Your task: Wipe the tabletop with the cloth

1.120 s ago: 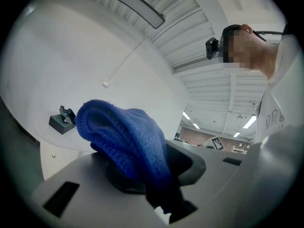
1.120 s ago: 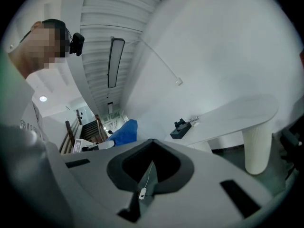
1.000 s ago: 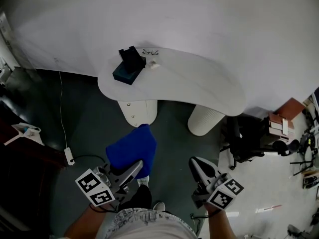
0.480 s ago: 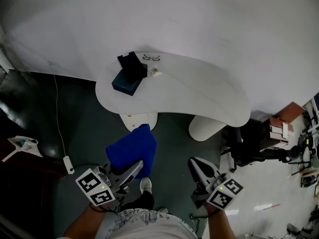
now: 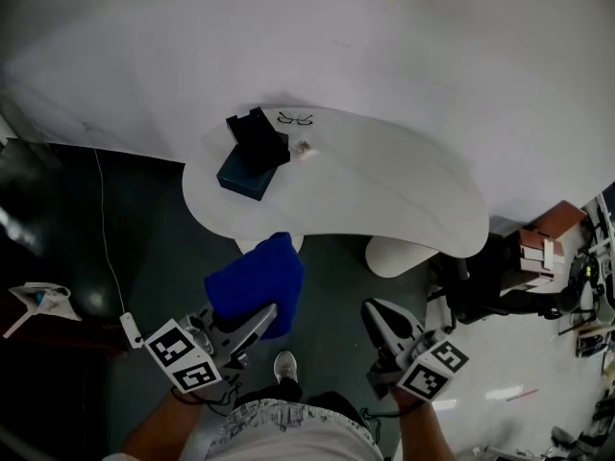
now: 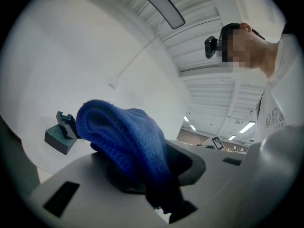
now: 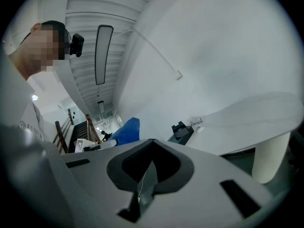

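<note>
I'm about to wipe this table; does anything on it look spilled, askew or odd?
Nothing is spilled or damaged. A dark box sits skewed at the left end of the tabletop, with glasses and a white item beside it.

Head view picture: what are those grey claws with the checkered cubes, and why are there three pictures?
They are hand tools, not a robot. A person holds one in each hand. The top-down picture comes from a camera on the person's head. The other two come from cameras riding on the tools. The left gripper pinches a blue cloth in its fingers. The right gripper is shut and empty. The white table holds a dark box and glasses.
</note>
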`<state>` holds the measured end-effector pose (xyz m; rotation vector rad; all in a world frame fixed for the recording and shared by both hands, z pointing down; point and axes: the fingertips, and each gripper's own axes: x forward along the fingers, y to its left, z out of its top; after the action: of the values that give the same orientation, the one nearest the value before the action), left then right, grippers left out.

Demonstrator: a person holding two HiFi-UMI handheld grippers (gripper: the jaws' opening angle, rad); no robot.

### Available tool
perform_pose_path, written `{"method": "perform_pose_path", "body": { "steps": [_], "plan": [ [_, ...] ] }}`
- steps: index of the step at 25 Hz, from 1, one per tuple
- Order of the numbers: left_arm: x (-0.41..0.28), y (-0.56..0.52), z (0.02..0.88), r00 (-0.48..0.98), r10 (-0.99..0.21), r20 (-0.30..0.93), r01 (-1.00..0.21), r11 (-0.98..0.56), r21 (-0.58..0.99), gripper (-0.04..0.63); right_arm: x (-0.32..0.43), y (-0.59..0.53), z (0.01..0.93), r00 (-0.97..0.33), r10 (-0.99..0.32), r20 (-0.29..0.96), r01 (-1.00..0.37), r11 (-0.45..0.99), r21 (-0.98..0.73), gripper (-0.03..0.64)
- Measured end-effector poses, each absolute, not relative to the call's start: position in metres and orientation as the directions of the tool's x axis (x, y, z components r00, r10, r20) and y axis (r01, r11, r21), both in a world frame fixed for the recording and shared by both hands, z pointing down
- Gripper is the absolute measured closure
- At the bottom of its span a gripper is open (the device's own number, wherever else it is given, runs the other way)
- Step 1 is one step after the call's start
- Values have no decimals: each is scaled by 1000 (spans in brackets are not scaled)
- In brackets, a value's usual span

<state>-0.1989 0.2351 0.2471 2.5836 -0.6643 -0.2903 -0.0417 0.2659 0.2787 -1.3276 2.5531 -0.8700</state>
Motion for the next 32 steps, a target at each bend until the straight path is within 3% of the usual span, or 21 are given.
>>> {"method": "perform_pose_path", "body": {
  "steps": [18, 32],
  "plan": [
    [-193, 168, 250, 867, -490, -87, -400, -791, 463, 471, -30, 196, 286, -579, -805, 128, -715, 427, -553, 609],
    [-131, 78, 260, 843, -536, -46, -453, -754, 476, 471, 31, 99, 302, -628, -764, 149, -682, 447, -579, 611]
  ]
}}
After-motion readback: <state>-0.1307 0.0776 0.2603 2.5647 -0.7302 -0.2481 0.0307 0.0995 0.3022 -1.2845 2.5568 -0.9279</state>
